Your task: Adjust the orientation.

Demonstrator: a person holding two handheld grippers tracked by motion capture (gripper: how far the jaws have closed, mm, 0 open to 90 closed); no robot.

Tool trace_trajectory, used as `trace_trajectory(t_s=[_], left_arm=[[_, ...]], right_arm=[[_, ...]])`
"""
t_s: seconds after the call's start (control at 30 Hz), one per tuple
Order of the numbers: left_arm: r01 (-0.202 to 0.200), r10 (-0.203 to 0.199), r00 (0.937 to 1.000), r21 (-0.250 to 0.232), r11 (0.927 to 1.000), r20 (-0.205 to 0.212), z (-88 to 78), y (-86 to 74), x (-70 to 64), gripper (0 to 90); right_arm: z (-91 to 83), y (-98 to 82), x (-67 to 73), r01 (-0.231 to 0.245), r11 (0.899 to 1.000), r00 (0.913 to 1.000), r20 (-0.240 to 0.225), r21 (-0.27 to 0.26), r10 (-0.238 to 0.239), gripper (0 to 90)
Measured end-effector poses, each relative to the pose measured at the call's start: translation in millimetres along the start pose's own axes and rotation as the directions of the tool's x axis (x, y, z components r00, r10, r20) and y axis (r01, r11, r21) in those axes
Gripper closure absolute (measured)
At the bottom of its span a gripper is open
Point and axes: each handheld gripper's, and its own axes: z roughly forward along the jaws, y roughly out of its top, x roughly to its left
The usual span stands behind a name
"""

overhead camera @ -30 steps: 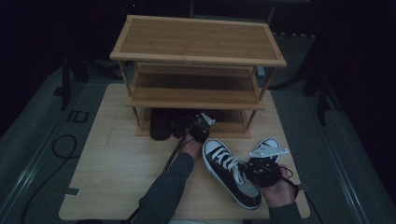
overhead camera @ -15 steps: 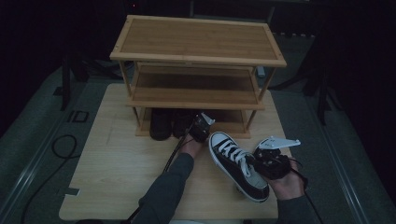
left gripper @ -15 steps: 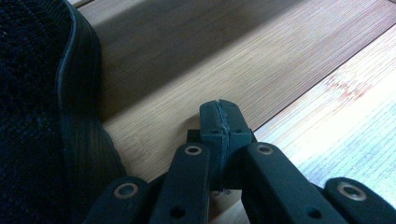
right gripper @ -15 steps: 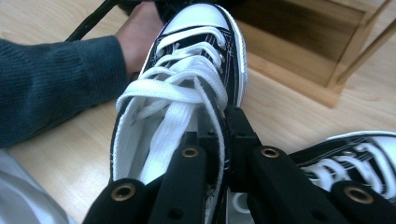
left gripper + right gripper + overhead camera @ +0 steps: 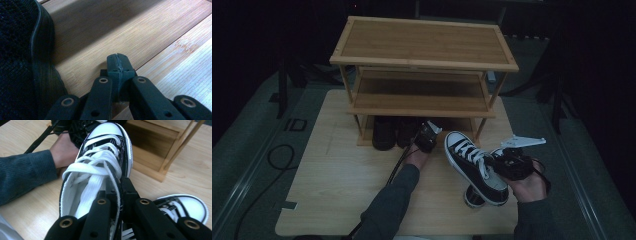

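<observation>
The right tongs (image 5: 119, 195) are clamped on the side wall of a black canvas high-top sneaker with white laces and a white toe cap (image 5: 473, 166), holding it above the light wooden worktop (image 5: 332, 185) near its front right corner, toe toward the rack. A matching second sneaker (image 5: 186, 207) lies on the worktop just below it. Farther in, the left tongs (image 5: 118, 65) are clenched on nothing, resting at the bottom shelf of the three-tier bamboo shoe rack (image 5: 422, 60), just beside a pair of dark shoes (image 5: 393, 132) on that shelf.
</observation>
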Motion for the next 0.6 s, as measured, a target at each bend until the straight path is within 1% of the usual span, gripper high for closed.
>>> trace_trajectory(t_s=[0.13,0.27,0.3,0.47,0.53,0.6], left_arm=[[0.0,0.0,1.0,-0.001,1.0,-0.001,0.0,-0.1,-0.1,90.0],[0.004,-0.004,1.0,-0.005,1.0,-0.001,0.3,-0.2,-0.2,90.0],[0.005,-0.005,1.0,-0.006,1.0,-0.001,0.3,-0.3,-0.2,90.0],[0.008,-0.008,1.0,-0.008,0.9999,-0.002,0.4,-0.2,-0.3,90.0],[0.001,-0.001,1.0,-0.002,1.0,-0.001,0.1,-0.2,0.1,90.0],[0.001,-0.001,1.0,-0.002,1.0,0.001,0.0,-0.2,0.1,90.0]], right_arm=[[-4.2,4.4,-6.1,0.003,1.0,1.0,0.009,-0.006,-0.003,87.1],[-7.1,9.0,-13.3,-0.001,1.0,1.0,0.0,-0.016,0.001,87.1],[-7.6,10.2,-14.7,0.004,1.0,1.0,-0.002,-0.016,-0.004,87.1],[-10.2,17.3,-18.1,0.018,1.0,0.9997,-0.016,-0.02,-0.019,87.1],[-11.6,20.6,-19.0,0.023,0.999,0.9994,-0.024,-0.023,-0.024,87.1],[-13.3,23.8,-19.5,0.027,0.999,0.9993,-0.026,-0.03,-0.028,87.1]])
